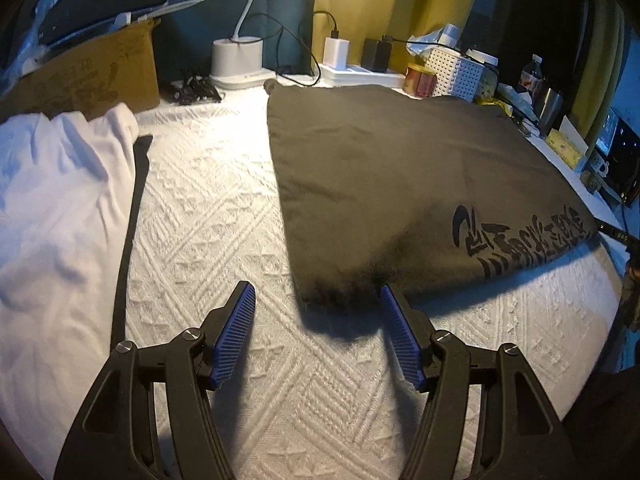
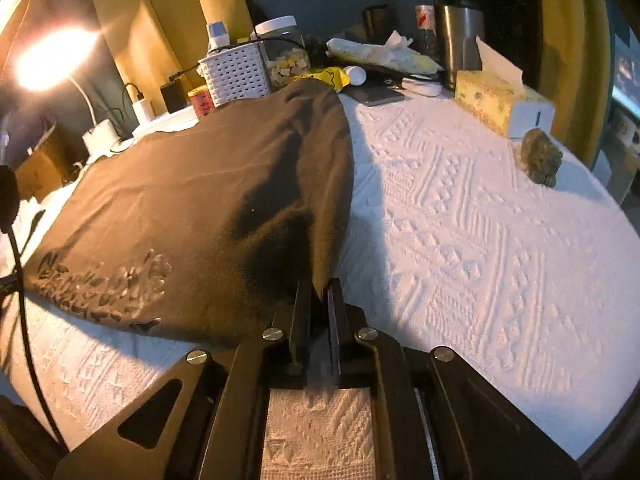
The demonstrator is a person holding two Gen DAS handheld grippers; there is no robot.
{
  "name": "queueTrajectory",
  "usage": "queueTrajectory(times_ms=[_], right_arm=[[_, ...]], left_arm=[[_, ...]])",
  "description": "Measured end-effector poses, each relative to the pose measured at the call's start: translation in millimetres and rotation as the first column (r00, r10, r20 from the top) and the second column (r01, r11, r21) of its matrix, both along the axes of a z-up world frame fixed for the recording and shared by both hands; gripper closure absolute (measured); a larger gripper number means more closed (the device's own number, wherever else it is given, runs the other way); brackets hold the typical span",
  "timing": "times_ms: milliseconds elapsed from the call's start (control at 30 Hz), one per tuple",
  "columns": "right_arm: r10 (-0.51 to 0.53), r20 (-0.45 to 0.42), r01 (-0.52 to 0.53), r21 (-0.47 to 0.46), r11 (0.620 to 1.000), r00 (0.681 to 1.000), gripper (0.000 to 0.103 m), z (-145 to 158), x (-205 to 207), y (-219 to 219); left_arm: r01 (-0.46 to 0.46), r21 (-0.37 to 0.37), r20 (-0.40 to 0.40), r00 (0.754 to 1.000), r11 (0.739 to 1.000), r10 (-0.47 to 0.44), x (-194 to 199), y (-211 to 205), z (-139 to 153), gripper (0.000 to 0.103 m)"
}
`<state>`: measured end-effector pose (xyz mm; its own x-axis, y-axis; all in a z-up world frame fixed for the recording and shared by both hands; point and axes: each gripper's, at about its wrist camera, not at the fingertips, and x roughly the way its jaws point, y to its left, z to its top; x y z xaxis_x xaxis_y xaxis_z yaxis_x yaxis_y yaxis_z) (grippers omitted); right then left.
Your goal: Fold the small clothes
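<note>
Right now the dark shirt (image 1: 400, 184) lies spread on the white tablecloth (image 1: 224, 208). The right gripper (image 2: 320, 296) is clamped on the shirt's near corner, lifting that edge a little. The left gripper (image 1: 318, 300) hangs just above the other near corner, its jaws well apart and holding nothing. If the right side pulls before the left bites, the cloth will likely drag askew. The pinch looks shallow, though shadow hides it, so it may slip.
</note>
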<state>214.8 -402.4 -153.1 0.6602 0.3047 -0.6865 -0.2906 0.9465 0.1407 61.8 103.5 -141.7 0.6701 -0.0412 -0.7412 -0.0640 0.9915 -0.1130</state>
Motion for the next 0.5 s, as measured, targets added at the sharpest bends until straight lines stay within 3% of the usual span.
queueTrajectory(times_ms=[267, 433, 500], right_arm=[[-0.041, 0.028, 0.041, 0.027, 0.999, 0.999, 0.098, 10, 4, -25], [-0.051, 0.026, 0.051, -0.021, 0.998, 0.998, 0.098, -2, 5, -18], [-0.051, 0.027, 0.052, -0.022, 0.998, 0.998, 0.097, -3, 4, -19]], left_arm=[[0.011, 0.033, -0.014, 1.000, 0.999, -0.010, 5, -3, -1, 0.038], [-0.021, -0.047, -0.008, 1.000, 0.999, 0.021, 2, 8, 1, 0.039], [-0.016, -0.042, -0.003, 1.000, 0.999, 0.015, 4, 7, 0, 0.039]])
